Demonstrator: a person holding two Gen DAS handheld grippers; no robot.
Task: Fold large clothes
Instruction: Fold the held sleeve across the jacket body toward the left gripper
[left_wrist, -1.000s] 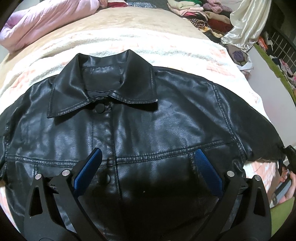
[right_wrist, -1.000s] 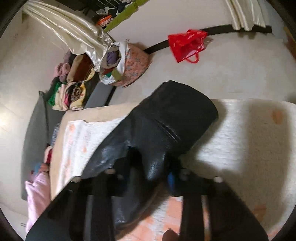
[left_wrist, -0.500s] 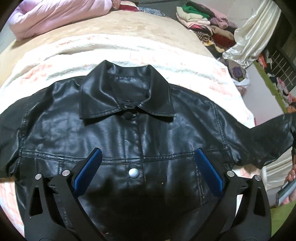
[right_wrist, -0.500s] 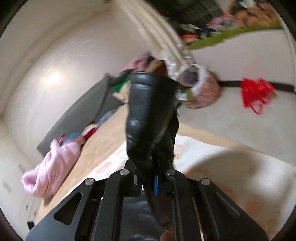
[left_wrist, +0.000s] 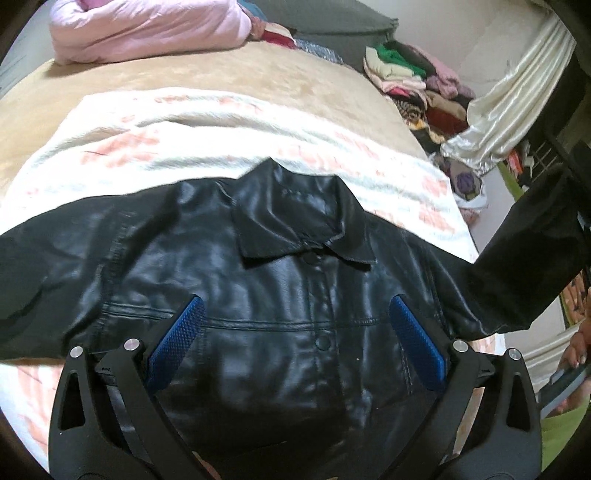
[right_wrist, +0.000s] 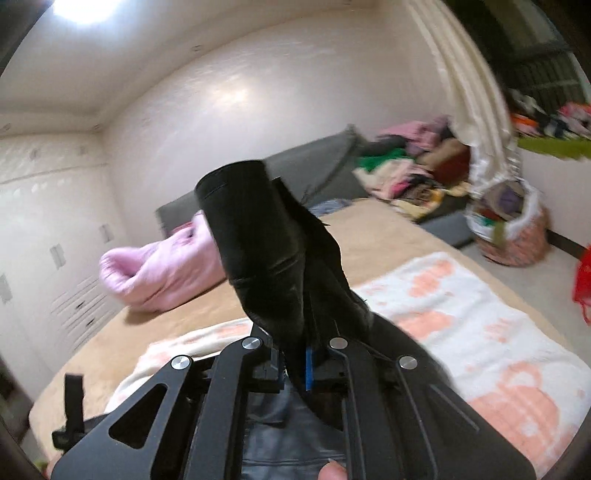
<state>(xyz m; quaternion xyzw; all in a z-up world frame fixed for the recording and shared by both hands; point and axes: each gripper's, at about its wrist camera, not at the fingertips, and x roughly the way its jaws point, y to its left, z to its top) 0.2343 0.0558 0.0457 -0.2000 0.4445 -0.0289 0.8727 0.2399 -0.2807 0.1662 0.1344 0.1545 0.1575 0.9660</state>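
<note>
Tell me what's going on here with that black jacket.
A person with a gripper in each hand is folding a black jacket spread front-up on a blanket on the bed. The right gripper is shut on the end of one sleeve and holds it lifted off the bed. The left gripper hovers open over the jacket's front, gripping nothing.

1. A white blanket with peach patches (left_wrist: 207, 147) lies spread over a tan bed (left_wrist: 184, 75).
2. A pink quilted bundle (left_wrist: 147, 29) sits at the bed's far end.
3. A pile of mixed clothes (left_wrist: 417, 79) lies beside a cream satin curtain (left_wrist: 506, 107).
4. A red bag (right_wrist: 583, 280) rests on the floor.
</note>
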